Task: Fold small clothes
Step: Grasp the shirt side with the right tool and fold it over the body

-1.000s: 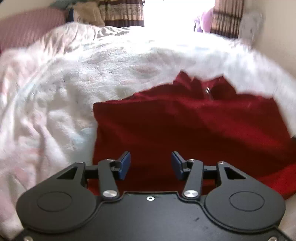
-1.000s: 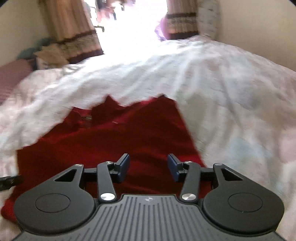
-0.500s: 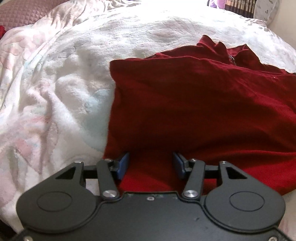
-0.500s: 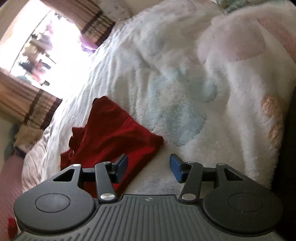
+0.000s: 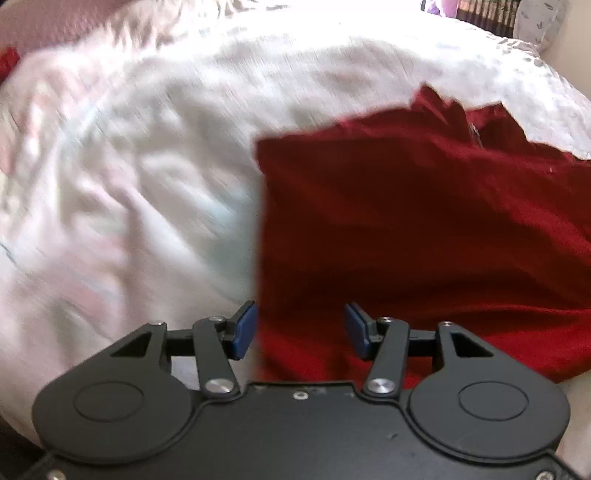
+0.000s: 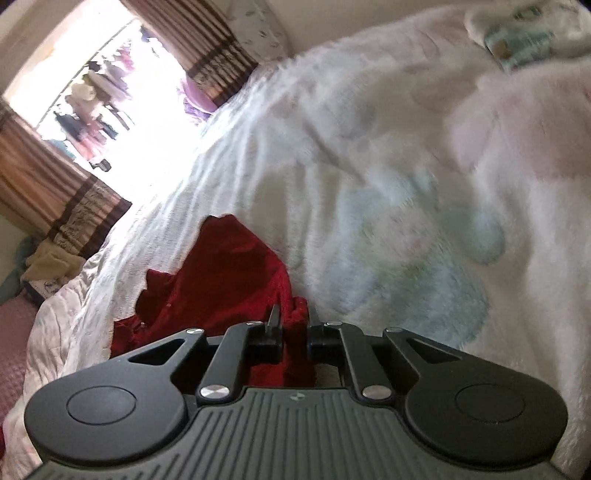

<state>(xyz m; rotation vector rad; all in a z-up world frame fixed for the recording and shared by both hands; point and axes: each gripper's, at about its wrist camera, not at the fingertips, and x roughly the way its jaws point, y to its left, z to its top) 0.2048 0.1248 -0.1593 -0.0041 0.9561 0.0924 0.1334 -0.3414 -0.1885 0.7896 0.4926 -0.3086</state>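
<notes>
Garment: a red garment lies spread on the bed, over a pale fleecy blanket. Its collar end, with what looks like a small zip pull, points toward the far edge of the bed, and its hem lies at the near edge, just under both tools.
Fold state: as far as the views show, the cloth is mostly flat in a single layer. I see no finished fold, so I judge the task to be at its start.
Right gripper: its fingers are drawn narrow and pinch a bunched near corner of the red cloth, which stands up between them.
Left gripper: its blue-padded fingers stand wide. The garment's left side edge runs down just at the left pad, with red cloth filling the gap between the pads. It grips nothing. The view is motion-blurred, so I cannot tell whether the pads touch the fabric.
Left to do: take the second corner, carry the hem over toward the collar, then fold again and smooth.
Bed: the blanket is rumpled and soft, so the cloth may drag or wrinkle as it is lifted; that is a guess.
Surroundings: striped curtains frame a bright window beyond the far edge. A pillow sits at the far corner. A small heap of other fabric lies by the curtain, well apart.
Obstacles: nothing lies on the garment or in the path of the fold.
</notes>
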